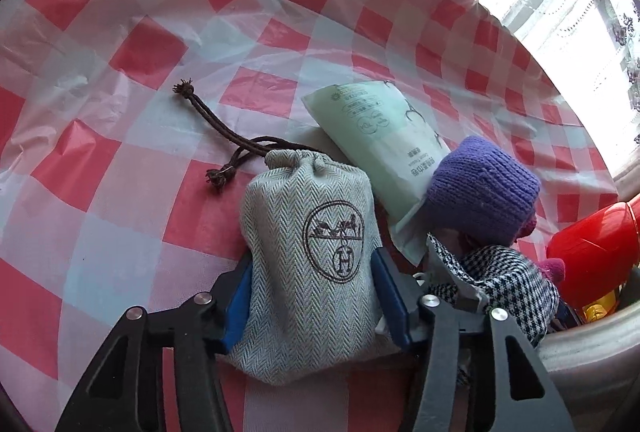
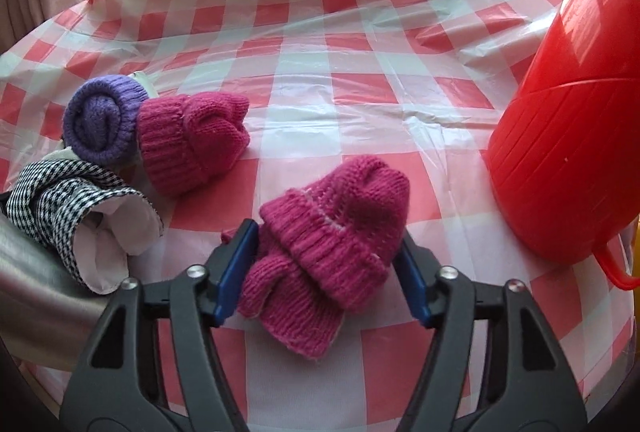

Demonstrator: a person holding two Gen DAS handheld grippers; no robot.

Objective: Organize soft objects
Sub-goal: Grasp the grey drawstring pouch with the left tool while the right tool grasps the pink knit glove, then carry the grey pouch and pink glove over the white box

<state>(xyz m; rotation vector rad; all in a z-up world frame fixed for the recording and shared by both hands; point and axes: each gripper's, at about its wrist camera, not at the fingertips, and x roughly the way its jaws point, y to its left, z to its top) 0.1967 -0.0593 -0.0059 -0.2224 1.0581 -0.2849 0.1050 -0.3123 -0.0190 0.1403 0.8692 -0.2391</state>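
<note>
In the left wrist view my left gripper [image 1: 312,272] is shut on a grey herringbone drawstring pouch [image 1: 308,264] with a round brown logo, its brown cords [image 1: 224,139] trailing up left on the checked cloth. In the right wrist view my right gripper [image 2: 326,252] has its blue pads on both sides of a magenta knitted glove [image 2: 332,244]. A second magenta glove [image 2: 192,143], a rolled purple knit [image 2: 104,119] and a houndstooth cloth piece [image 2: 68,216] lie to its left.
A pale green tissue pack [image 1: 380,151] lies beside the pouch, under the purple knit [image 1: 484,187]. A red plastic jug [image 2: 568,135] stands at the right. A red-and-white checked plastic tablecloth [image 2: 320,43] covers the table. A window is behind.
</note>
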